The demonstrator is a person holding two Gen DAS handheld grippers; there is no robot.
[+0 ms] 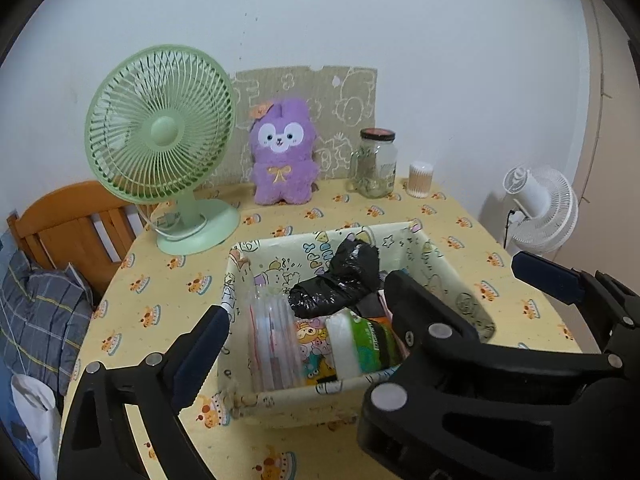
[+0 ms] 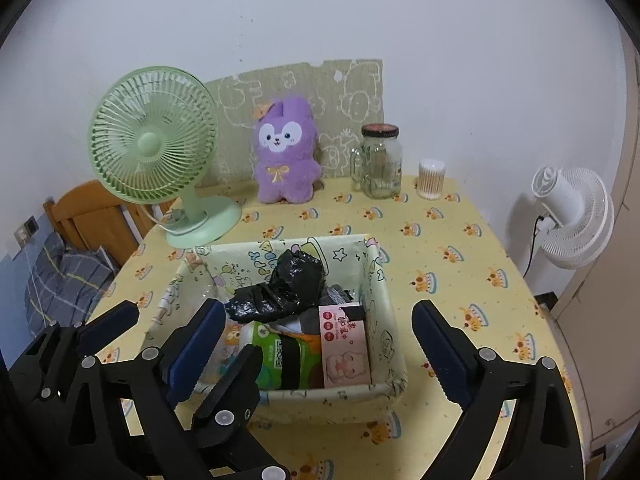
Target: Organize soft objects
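A cartoon-print fabric basket (image 1: pixel 452 280) (image 2: pixel 376 280) sits on the yellow tablecloth, close in front of both grippers. On top of its contents lies a crumpled black plastic bag (image 1: pixel 340 280) (image 2: pixel 284 284). Under it are a green wipes pack (image 1: pixel 372 340) (image 2: pixel 288 356), a pink pack (image 2: pixel 346 348) and clear zip bags (image 1: pixel 272 340). A purple plush bunny (image 1: pixel 282 152) (image 2: pixel 286 152) sits upright at the back against a printed board. My left gripper (image 1: pixel 316 316) and right gripper (image 2: pixel 318 312) hover open over the basket's near side, side by side and overlapping, with nothing held.
A green desk fan (image 1: pixel 160 140) stands at the back left. A glass jar (image 1: pixel 376 164) and a cotton swab tub (image 1: pixel 420 180) stand at the back right. Off the table are a white fan (image 1: pixel 540 208), a wooden frame (image 1: pixel 72 228) and plaid bedding (image 1: pixel 40 312).
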